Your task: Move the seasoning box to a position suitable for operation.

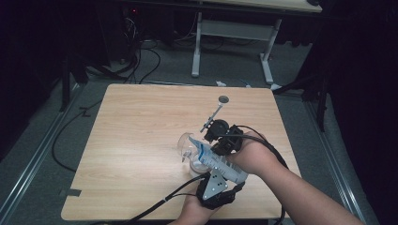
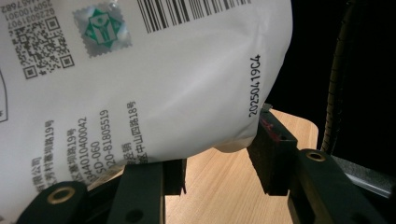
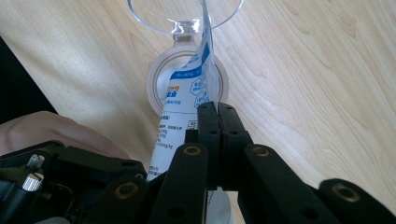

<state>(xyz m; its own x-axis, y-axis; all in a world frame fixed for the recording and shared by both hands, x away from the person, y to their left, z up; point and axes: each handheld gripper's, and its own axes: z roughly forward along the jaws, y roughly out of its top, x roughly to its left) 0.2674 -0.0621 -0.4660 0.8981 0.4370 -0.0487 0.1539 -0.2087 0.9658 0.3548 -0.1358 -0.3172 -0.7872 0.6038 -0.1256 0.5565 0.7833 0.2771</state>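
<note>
Pinching the limp white-and-blue printed plastic pouch [image 3: 189, 100] above the clear glass jar [image 3: 187, 81], both tongs are clamped on its slippery edges.

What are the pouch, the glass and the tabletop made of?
Pouch: likely soft plastic film, matte white, printed with barcode and text; it creases and bulges. Glass: clear, shiny, glass or hard plastic, can't tell which. Tabletop: pale wood grain, smooth, probably laminate.
</note>
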